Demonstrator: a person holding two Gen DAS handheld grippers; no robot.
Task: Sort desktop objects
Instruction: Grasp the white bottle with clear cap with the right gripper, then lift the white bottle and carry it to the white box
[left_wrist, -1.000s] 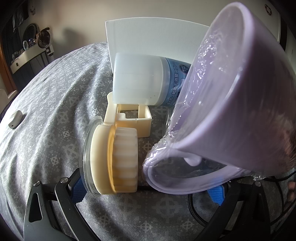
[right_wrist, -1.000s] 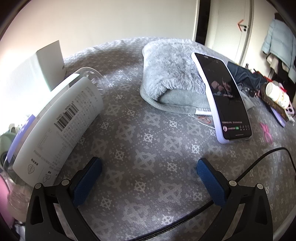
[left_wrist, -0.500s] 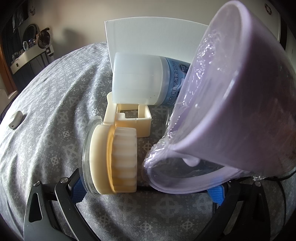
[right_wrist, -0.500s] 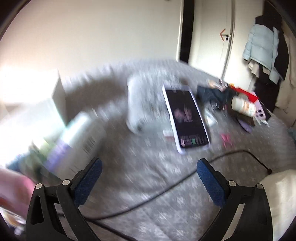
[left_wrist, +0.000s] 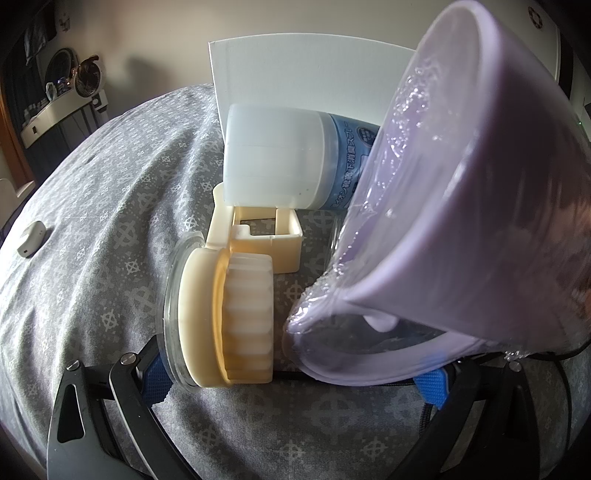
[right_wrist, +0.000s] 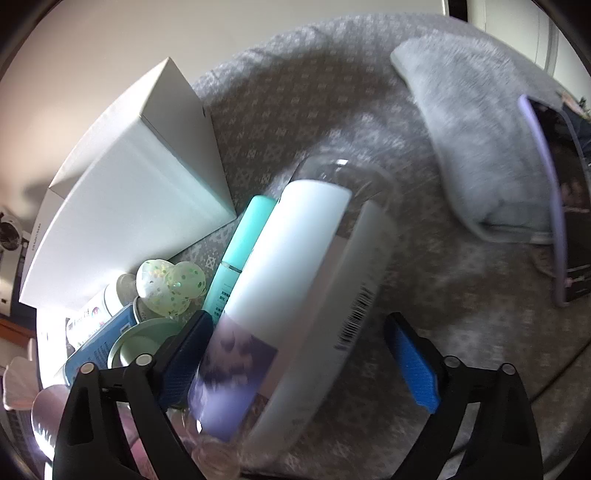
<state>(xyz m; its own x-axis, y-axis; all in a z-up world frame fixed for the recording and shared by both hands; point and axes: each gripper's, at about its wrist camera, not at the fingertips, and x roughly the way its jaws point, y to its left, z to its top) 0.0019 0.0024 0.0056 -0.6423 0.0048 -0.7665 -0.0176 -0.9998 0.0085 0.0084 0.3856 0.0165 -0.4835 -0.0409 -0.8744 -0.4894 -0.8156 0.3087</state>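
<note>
While closing in low in the right wrist view, not yet squeezing: right gripper (right_wrist: 299, 362) with fingers apart, one on each side of a white bottle (right_wrist: 303, 280). Left blue pad right by the bottle's edge, a gap of gray patterned cloth (right_wrist: 295, 92) between the right pad and the bottle. Bottle lying slanted, from bottom middle up to the middle of the frame. Tight on its left side: a teal tube (right_wrist: 243, 236) just beside it, spotted balls (right_wrist: 170, 288) and small cans lower left, a big white box (right_wrist: 140, 184) upper left. More bare cloth on its right side. Farther right, a fuzzy gray pouch (right_wrist: 472, 140) and a phone (right_wrist: 565, 221) at the right edge, well apart from the bottle.

In the left wrist view, left gripper (left_wrist: 295, 376) at the bottom, with a cream ribbed lid (left_wrist: 236, 314) against the left pad and a purple cup (left_wrist: 480, 203) in clear wrap over the right pad. Cannot tell whether clamped or just wide apart. Behind those, a blue-label bottle (left_wrist: 280, 158) lying against the white box (left_wrist: 306, 77). Lots of bare cloth on the left, with only a small white thing (left_wrist: 31, 238) near the left edge.
</note>
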